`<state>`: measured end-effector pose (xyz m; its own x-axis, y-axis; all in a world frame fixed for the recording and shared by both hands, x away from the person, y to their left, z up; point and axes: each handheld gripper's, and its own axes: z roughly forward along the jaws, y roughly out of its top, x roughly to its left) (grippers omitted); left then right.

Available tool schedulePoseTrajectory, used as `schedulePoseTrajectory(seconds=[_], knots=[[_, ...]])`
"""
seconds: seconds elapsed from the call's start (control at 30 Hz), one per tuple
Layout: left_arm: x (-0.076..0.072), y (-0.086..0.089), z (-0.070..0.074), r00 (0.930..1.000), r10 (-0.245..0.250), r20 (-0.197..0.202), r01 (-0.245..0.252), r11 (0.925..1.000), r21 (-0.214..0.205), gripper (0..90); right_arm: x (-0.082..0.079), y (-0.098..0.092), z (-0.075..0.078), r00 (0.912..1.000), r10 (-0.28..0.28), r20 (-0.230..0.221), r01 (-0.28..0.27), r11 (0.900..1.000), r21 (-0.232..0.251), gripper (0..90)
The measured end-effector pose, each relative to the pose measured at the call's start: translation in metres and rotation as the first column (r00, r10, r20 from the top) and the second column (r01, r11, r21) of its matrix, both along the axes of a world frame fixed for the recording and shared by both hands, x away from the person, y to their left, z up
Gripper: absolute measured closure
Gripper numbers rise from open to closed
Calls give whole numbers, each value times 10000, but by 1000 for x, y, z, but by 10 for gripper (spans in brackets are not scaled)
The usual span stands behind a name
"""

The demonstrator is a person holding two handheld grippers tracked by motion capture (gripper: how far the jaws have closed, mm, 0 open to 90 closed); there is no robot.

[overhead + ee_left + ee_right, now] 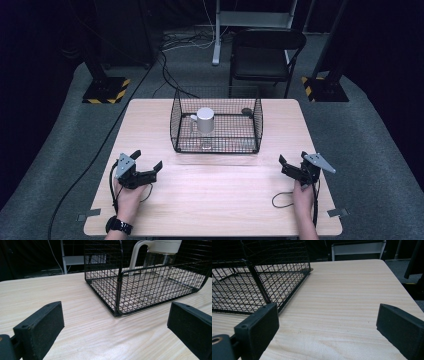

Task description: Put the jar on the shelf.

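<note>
- White mug [205, 120], likely ceramic or enamel, stands upside down inside the basket [216, 146], toward its back-left part, handle pointing to the left in the high view.
- In the left gripper view the mug [163, 245] appears to sit on top of a clear glass [157, 262]; the glass is faint through the mesh, so the stacking is a judgement, not certain.
- Handling, judged: mug rigid, moderately heavy, smooth glaze likely slippery; fragile if dropped. If a glass is beneath, it may tip when the mug is lifted.
- Best hold, judged: across the handle loop, or over the wall near the upturned base, coming from above since the basket walls block a side approach.
- Basket: black wire, open top, stiff and light; sits mid-tabletop toward the far edge. A small dark thing [246, 111] lies at its back-right corner; cannot tell what it is.
- Left gripper [148, 162]: jaws spread wide, holding nothing, near the front-left of the tabletop [215, 200], aimed at the basket's near-left corner.
- Right gripper [292, 162]: jaws spread wide, holding nothing, front-right, well apart from the basket.
- Beyond the tabletop: a black chair [265, 55] on grey floor.
</note>
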<state>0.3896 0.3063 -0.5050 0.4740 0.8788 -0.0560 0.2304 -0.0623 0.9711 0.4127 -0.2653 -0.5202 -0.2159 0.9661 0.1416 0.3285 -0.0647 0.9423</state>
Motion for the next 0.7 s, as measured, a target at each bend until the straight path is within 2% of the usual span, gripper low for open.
schedulePoseTrajectory(seconds=[0.7], knots=[[0, -2, -1, 10000, -24, -84, 26, 9999, 138, 6, 0, 0, 0, 10000, 26, -2, -26, 10000, -28, 36]])
